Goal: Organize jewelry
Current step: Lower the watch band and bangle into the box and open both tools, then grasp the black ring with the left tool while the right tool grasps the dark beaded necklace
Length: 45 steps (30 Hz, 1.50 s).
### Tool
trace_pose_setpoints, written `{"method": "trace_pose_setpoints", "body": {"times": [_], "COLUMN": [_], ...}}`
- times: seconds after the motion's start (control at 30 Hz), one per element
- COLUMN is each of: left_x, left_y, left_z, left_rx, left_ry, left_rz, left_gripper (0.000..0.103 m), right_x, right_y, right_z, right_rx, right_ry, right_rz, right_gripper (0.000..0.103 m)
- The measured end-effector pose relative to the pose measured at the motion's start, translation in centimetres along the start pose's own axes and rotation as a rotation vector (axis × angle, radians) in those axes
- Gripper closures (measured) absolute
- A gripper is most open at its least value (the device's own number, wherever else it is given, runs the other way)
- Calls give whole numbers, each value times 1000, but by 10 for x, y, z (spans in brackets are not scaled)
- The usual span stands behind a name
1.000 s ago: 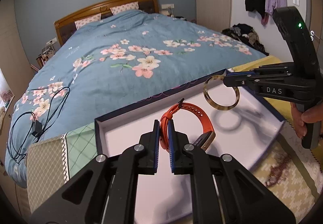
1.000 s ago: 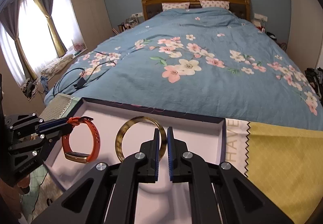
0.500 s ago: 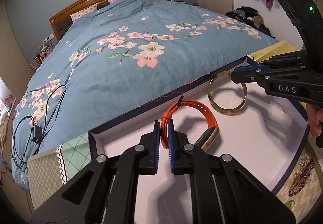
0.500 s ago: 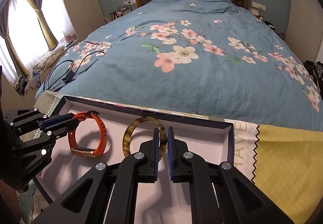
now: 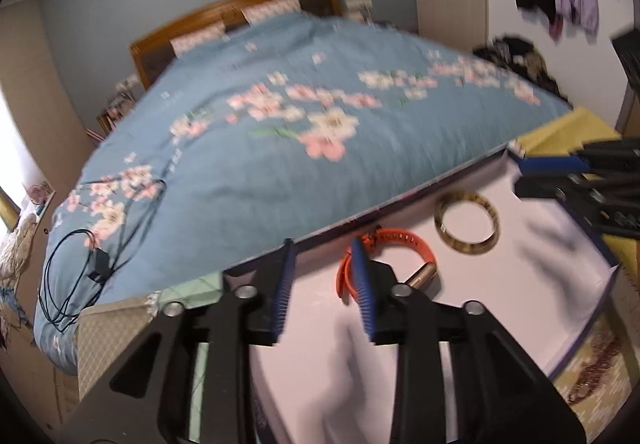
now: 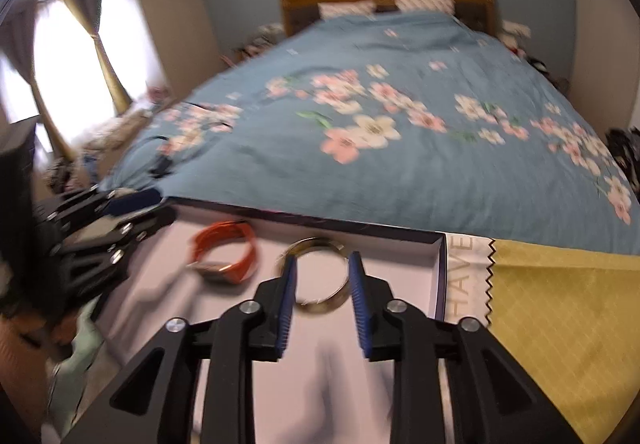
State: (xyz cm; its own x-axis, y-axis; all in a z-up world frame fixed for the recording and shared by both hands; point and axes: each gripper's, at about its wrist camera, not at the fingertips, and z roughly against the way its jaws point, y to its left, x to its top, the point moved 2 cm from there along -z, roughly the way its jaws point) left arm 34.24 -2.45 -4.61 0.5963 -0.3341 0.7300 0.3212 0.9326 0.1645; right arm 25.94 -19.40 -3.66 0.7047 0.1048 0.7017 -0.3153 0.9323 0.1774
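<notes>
Two claws, both spread apart, holding nothing. Left claw (image 5: 322,276) just beside orange band (image 5: 394,252). Right claw (image 6: 322,282) over brown ring (image 6: 318,276). Band and ring lying flat, side by side, apart, inside white box (image 6: 438,268). Yellow cloth (image 6: 560,304) right of box. Blue flowery bed (image 6: 400,124) behind.

surface: bed (image 6: 440,148) carrying a blue floral cover | tray: white tray (image 5: 540,284) with dark rim sitting at its foot end on patterned cloths | 9 o'clock: black cable (image 5: 92,260) lying on the cover | 3 o'clock: yellow cloth (image 6: 568,308) lying beside the tray
</notes>
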Motion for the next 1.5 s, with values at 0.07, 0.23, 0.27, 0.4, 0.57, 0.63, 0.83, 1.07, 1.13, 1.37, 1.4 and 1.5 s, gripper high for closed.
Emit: {"method": "trace_pose_setpoints", "body": {"times": [0.07,0.23,0.27,0.4,0.57,0.63,0.83,1.07,1.13,1.37,1.4,1.5], "left_x": [-6,-33,-40,-70,-102,-113,-127,-144,-147,-155,-157,-160], "left_y": [2,2,0,-5,-11,-15,-21,-18,-15,-15,-16,-22], "left_z": [26,79,88,115,129,133,139,145,147,159,160,163], "left_rx": [-2,-34,-41,-78,-99,-101,-104,-108,-109,-131,-140,-153], "left_ry": [-57,-136,-140,-143,-120,-107,-87,-70,-70,-79,-79,-76], "left_rz": [19,47,51,67,99,108,127,153,160,161,153,130], "left_gripper": [64,57,56,55,54,54,52,52,52,52,52,52], "right_x": [-9,-55,-64,-101,-125,-129,-135,-133,-128,-107,-104,-99], "right_y": [9,27,29,31,33,35,41,44,45,51,53,55], "right_z": [20,60,64,75,74,70,64,69,74,86,87,90], "right_rx": [28,76,77,80,91,86,87,81,92,115,117,126], "right_ry": [-25,-14,-2,60,101,114,141,127,105,20,9,-14], "right_rz": [49,171,188,243,253,267,293,287,271,237,236,226], "right_gripper": [68,67,67,68,68,68,85,101,101,101,101,101]}}
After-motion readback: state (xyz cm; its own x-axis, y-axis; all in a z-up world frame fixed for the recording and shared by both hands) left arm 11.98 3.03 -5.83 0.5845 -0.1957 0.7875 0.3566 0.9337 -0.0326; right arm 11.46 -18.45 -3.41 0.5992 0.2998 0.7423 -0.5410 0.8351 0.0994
